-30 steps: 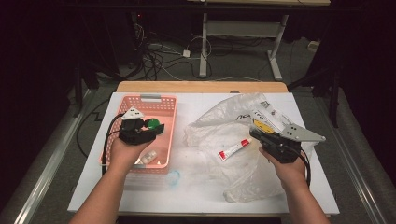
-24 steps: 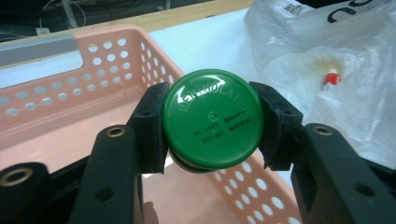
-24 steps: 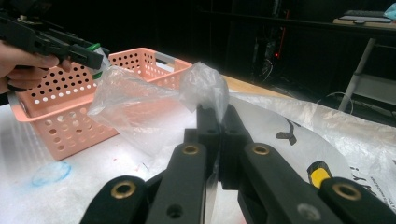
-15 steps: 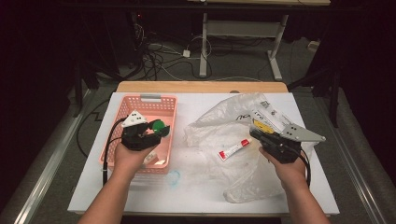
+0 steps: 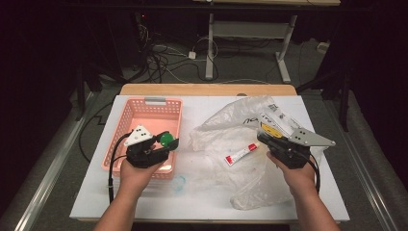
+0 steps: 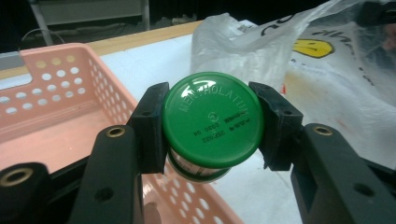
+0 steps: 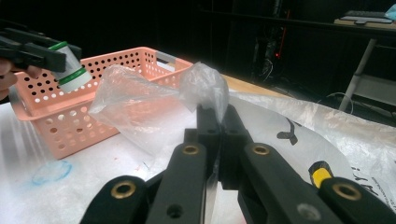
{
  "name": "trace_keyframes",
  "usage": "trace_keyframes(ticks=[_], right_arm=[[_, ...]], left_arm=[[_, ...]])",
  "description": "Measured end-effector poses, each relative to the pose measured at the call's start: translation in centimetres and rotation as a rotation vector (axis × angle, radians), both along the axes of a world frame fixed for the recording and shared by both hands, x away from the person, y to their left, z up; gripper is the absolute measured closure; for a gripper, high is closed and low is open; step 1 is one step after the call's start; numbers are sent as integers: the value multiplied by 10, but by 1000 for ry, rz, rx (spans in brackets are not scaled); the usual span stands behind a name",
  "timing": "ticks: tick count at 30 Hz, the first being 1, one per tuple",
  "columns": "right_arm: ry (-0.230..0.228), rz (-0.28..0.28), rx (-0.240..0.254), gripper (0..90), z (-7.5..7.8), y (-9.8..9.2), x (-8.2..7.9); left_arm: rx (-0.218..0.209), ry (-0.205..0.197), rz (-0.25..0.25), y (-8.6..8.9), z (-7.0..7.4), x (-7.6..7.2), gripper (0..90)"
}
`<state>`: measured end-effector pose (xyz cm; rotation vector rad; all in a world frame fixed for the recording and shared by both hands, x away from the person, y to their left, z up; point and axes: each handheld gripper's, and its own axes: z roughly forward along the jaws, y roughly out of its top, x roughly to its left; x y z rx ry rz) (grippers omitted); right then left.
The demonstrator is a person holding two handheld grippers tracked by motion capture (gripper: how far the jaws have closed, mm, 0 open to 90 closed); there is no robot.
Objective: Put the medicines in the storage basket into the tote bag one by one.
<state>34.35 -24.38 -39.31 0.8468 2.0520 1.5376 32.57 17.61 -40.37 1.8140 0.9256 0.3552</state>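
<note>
Now the left gripper point(image 6: 211, 128) has its fingers clamped on a round green-lidded jar point(image 6: 212, 123) embossed "MENTHOLATUM", above the pink perforated plastic basket's point(image 5: 144, 115) right rim; the right gripper point(image 7: 215, 114) pinches a clear plastic bag point(image 7: 140, 109).

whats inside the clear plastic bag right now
A small white tube with a red cap lies inside the plastic bag, seen through the film. Crumpled folds hide whatever else is in there.

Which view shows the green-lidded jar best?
The left gripper view: the green-lidded jar sits close up between the pads, its embossed lid readable. The high view shows a small green spot; the right gripper view shows its side far off.
</note>
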Motion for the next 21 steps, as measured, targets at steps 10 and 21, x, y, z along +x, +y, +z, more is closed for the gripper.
trace_keyframes(ticks=[10,21], right_arm=[[-6,5,-2,900,0,0,0],[-12,9,2,900,2,-2,-1]], left_arm=[[2,-2,-43,-10,1,-13,498],[-7,11,-103,-27,-2,-22,498]])
